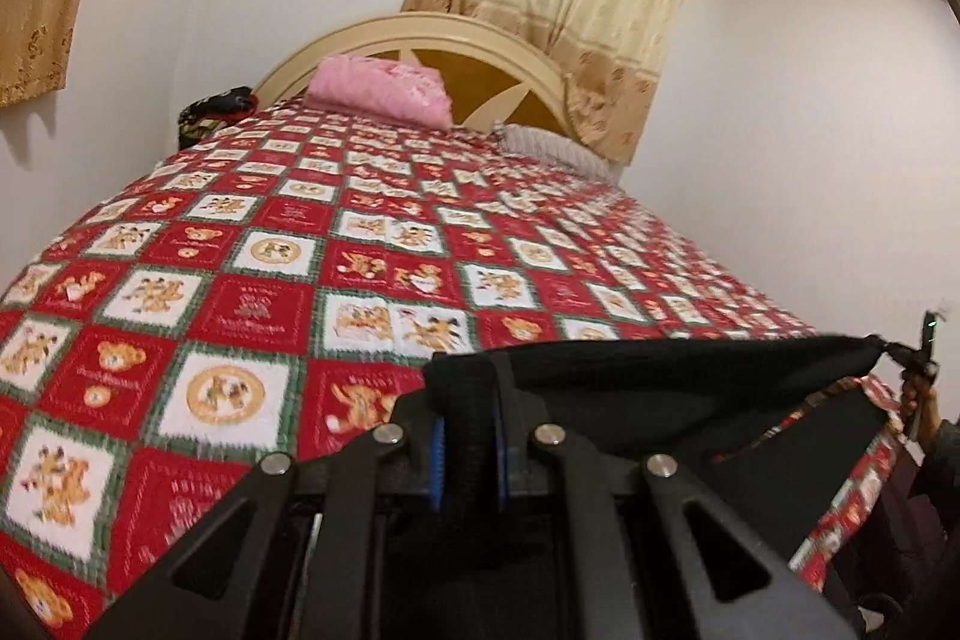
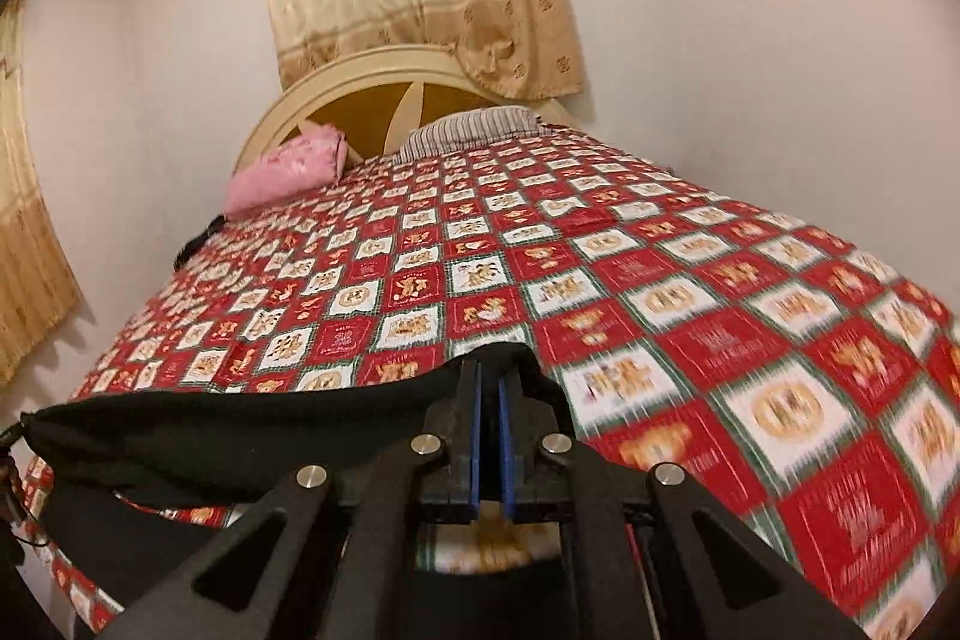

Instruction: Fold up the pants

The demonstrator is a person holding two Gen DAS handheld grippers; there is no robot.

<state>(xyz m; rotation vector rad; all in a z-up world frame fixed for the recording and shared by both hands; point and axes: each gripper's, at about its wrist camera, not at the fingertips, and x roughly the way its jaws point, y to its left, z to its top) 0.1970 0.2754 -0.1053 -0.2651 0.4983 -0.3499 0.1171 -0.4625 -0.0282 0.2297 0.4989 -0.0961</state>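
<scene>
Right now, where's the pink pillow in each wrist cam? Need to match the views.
Left wrist: pink pillow at upper centre, lying at the head of the bed against the cream headboard.
Right wrist: pink pillow at upper left, at the left foot of the headboard, with a striped pillow to its right.
Shared landmark: the arched cream headboard under the gold curtain.

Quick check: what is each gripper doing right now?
Left gripper: closed on the black pants.
Right gripper: closed on the same pants.
</scene>
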